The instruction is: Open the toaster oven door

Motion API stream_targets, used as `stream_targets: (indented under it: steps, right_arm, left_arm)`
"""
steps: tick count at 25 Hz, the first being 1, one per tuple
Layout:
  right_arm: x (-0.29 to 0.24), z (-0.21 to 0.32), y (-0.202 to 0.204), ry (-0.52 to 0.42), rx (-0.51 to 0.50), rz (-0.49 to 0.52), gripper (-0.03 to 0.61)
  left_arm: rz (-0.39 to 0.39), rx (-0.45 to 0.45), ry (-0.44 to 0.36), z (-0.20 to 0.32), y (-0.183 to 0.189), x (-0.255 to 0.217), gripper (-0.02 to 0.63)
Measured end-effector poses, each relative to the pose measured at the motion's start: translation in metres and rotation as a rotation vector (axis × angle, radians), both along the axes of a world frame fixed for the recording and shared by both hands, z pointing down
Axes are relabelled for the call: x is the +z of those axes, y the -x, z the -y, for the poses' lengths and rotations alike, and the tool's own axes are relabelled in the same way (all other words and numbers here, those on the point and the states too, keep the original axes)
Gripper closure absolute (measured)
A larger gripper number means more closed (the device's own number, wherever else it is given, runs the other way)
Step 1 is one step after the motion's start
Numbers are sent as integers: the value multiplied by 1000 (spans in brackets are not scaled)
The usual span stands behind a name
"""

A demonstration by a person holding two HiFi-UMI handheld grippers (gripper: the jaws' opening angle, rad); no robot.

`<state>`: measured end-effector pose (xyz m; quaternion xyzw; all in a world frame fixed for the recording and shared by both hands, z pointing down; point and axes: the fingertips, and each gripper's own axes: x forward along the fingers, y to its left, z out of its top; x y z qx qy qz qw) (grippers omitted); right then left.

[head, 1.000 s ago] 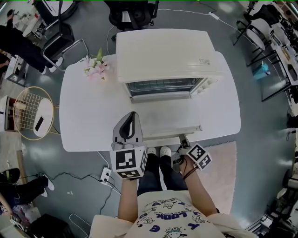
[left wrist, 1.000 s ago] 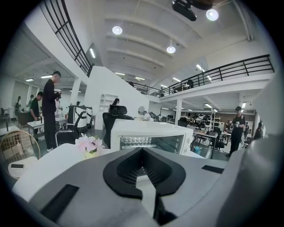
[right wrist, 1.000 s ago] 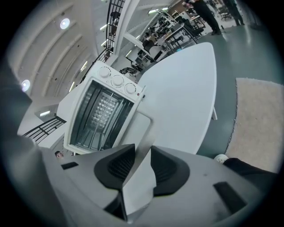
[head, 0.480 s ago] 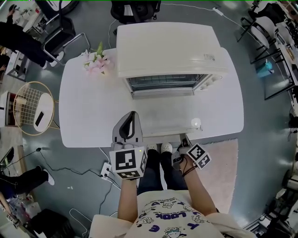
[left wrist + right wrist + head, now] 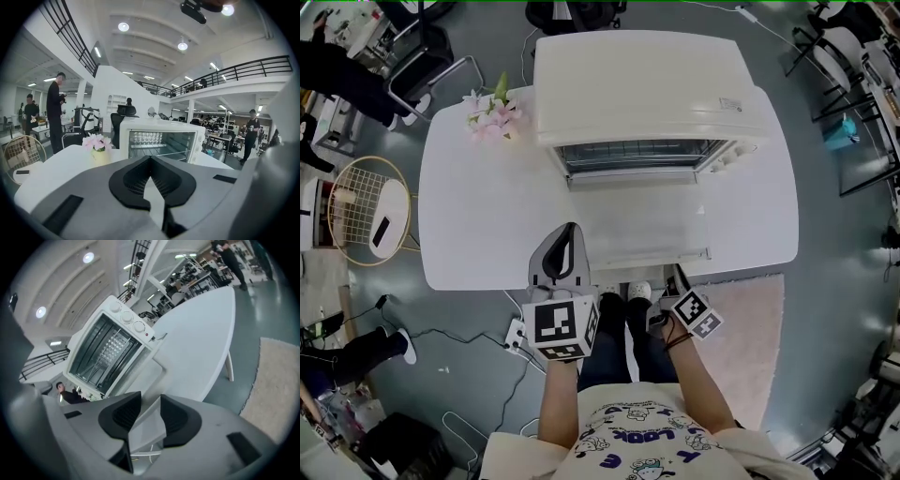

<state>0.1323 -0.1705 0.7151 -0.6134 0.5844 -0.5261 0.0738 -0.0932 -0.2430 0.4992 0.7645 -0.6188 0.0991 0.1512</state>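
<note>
A cream toaster oven [image 5: 642, 89] stands at the back of the white table [image 5: 478, 216]. Its glass door [image 5: 637, 220] lies folded down flat, the handle [image 5: 647, 255] near the table's front edge, and the wire-rack interior [image 5: 105, 352] is exposed. My right gripper [image 5: 675, 281] sits just below the table edge by the handle's right end. Its jaws [image 5: 150, 401] are opening, with the door's front edge showing in the gap and the pads clear of it. My left gripper [image 5: 566, 234] hovers over the table's front edge, shut and empty, pointing at the oven [image 5: 161, 140].
Pink flowers [image 5: 492, 117] in a small vase stand left of the oven. A round wire side table [image 5: 366, 216] is off to the left, office chairs behind, a pale rug [image 5: 741, 347] under my right side. People stand in the background.
The door lies flat in all frames. Both grippers stay where they were; only the head view has shifted slightly.
</note>
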Motion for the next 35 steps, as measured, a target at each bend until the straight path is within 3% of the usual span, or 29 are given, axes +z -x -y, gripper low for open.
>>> stream_targets:
  steps: [16, 22, 35]
  right_arm:
    - [10, -2, -4, -41, -27, -245, 430]
    - [14, -2, -6, -36, -109, -462, 426]
    - [15, 0, -4, -31, -155, -517, 423]
  left_arm:
    - [12, 18, 40, -3, -8, 22, 609]
    - [17, 17, 44, -1, -9, 26, 609]
    - [13, 5, 58, 0, -6, 32, 609]
